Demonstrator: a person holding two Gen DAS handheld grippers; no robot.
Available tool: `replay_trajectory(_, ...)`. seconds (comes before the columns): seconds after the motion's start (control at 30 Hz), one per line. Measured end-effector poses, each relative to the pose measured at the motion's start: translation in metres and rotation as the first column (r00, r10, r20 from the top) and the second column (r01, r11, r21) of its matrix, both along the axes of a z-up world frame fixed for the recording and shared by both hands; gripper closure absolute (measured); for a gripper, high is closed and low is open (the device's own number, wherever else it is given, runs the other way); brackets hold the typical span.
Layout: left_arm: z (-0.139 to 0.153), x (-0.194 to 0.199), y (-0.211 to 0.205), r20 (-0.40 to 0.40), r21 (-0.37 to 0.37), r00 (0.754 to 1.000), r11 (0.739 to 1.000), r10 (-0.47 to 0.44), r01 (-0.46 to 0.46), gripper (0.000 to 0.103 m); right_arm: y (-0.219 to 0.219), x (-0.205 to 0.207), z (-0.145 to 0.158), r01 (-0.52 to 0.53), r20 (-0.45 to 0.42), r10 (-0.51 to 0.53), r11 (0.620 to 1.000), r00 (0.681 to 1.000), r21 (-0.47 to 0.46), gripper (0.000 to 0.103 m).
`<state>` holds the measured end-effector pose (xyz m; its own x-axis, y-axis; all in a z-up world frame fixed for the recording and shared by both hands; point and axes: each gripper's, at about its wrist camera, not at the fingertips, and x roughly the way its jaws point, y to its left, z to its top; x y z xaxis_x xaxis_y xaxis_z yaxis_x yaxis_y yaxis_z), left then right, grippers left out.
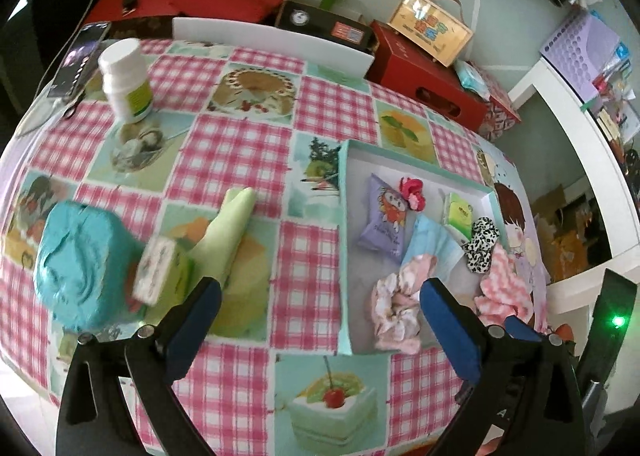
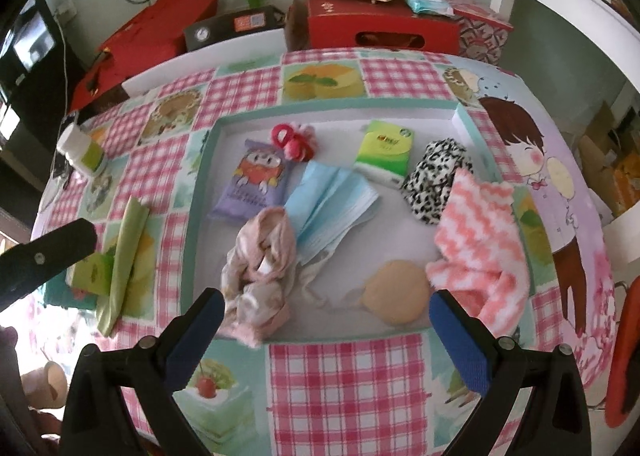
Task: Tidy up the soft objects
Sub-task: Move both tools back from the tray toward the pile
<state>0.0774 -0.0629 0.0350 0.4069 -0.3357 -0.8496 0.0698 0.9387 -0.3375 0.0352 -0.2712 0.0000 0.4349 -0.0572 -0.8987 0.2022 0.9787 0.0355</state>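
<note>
Gaping wide, empty: left hand-held gripper [image 1: 320, 296], right hand-held gripper [image 2: 326, 306].

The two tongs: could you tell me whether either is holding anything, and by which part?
Nothing is held: the left tongs and right tongs both stand open and empty.

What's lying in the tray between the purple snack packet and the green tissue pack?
The red hair tie and the blue face masks, clearest in the right wrist view.

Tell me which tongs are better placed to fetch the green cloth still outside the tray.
Left, probably. The green cloth lies just ahead of the open left tongs, outside the tray. The open right tongs face the tray's contents, cloth far off to their side.
</note>
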Motion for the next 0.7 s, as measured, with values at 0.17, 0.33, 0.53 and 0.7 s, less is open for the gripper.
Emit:
replay_trajectory(0.17, 0.002, -0.010, 0.015, 0.022, 0.007, 0.999, 1.000, 0.026, -0.026, 0.004, 0.017, -0.004, -0.003, -0.033, -0.014, 0.033, 0.999, 0.999, -0.013, 0.000)
replay_trajectory(0.33, 0.006, -0.022, 0.025, 0.058, 0.017, 0.998, 0.999, 0.030, -0.031, 0.004, 0.037, -0.003, 0.000, -0.069, -0.014, 0.068, 0.998, 0.998, -0.013, 0.000)
replay_trajectory(0.53, 0.008, -0.029, 0.043, 0.057, 0.034, 0.997, 0.998, 0.042, -0.044, 0.004, 0.063, -0.003, 0.000, -0.120, -0.017, 0.119, 0.993, 0.993, -0.019, 0.000)
replay_trajectory(0.7, 0.008, -0.032, 0.061, 0.060, 0.058, 0.996, 0.996, 0.065, -0.069, 0.004, 0.081, -0.003, 0.000, -0.157, -0.019, 0.157, 0.987, 0.987, -0.024, 0.000)
